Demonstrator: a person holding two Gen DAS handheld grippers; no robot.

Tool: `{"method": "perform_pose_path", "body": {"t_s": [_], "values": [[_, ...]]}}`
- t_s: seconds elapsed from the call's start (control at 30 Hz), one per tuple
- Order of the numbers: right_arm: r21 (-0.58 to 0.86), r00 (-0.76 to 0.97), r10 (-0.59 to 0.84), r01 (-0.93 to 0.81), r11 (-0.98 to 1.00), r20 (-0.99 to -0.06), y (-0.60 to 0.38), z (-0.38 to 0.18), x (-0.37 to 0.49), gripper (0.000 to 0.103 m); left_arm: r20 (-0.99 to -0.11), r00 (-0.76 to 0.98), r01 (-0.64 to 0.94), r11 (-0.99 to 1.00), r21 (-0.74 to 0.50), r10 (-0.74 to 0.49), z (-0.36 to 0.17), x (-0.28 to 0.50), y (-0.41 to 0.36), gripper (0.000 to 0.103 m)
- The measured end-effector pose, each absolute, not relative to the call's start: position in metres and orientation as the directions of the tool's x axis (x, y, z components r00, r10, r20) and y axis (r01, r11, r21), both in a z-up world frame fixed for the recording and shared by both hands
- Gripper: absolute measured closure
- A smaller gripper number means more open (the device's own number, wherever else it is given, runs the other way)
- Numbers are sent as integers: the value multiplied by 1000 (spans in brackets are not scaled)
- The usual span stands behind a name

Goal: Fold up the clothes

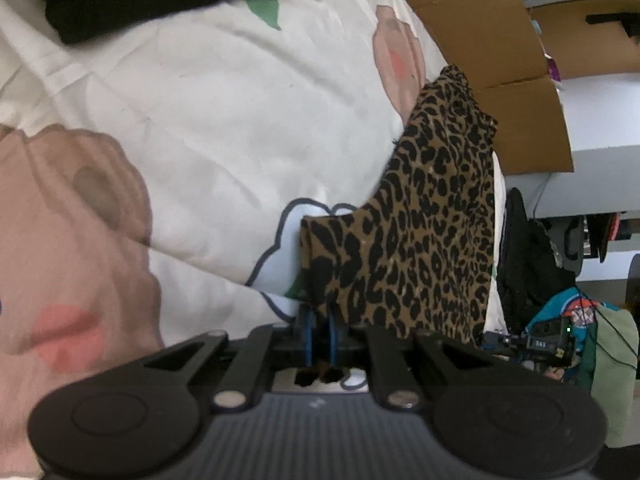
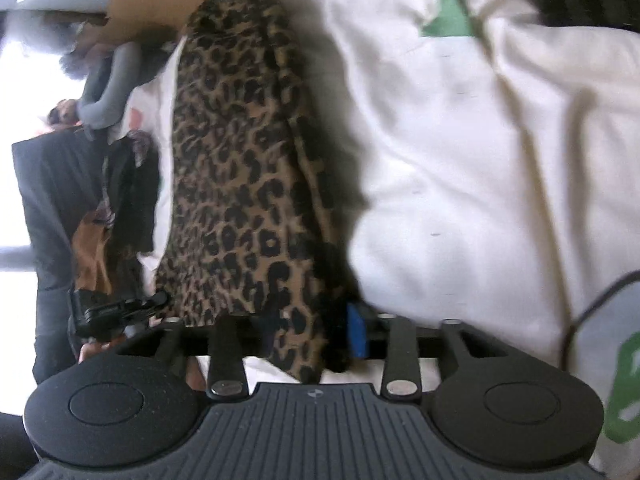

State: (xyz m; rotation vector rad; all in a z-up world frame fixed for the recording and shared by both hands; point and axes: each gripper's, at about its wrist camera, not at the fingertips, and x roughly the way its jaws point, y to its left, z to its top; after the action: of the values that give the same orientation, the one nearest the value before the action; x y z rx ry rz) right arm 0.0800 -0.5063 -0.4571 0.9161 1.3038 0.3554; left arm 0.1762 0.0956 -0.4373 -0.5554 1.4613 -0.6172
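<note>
We see our left gripper (image 1: 320, 322) pinched shut on a corner of the leopard-print garment (image 1: 420, 232), which rises toward the upper right of the frame over the cream floral bedcover (image 1: 208, 112). Our right gripper (image 2: 312, 336) is likewise clamped on the cloth, at lower centre of its view.

Little can be read here. On the small black device (image 1: 548, 342) by the right edge of the left wrist view there is a pale label with what look like digits — too small and blurred to make out. A tiny pale emblem sits on each ribbed gripper housing (image 2: 314, 394) — a mark, not letters — and the white printed bedspread (image 1: 224, 120) carries pictures only.
</note>
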Motion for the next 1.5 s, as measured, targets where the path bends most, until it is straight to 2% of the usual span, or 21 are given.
{"method": "perform_pose_path", "body": {"t_s": [0.13,0.3,0.37,0.47,0.63,0.73,1.1,1.5], "values": [[753,255,708,237,614,-658,-495,-463,84,56,-720,10,35,720,-693,-694,-444,178,96,88],[761,248,719,223,610,-649,-493,-467,86,59,-686,16,28,686,-727,-728,-450,182,99,75],[745,245,704,222,629,-667,-495,-469,86,82,-666,7,21,666,-745,-746,-456,186,98,72],[741,253,696,246,625,-672,-499,-474,85,97,-644,-16,20,643,-765,-765,-463,192,95,77],[733,260,685,230,640,-681,-496,-469,83,99,-619,-101,49,617,-785,-779,-465,191,84,79],[734,264,685,220,642,-679,-496,-465,82,100,-614,-114,64,610,-789,-781,-463,190,81,95],[756,266,711,151,636,-651,-504,-433,71,100,-567,-143,90,560,-824,-811,-428,165,90,96],[805,166,788,87,587,-593,-500,-406,35,100,-550,-192,29,555,-831,-813,-404,123,106,96]]}}
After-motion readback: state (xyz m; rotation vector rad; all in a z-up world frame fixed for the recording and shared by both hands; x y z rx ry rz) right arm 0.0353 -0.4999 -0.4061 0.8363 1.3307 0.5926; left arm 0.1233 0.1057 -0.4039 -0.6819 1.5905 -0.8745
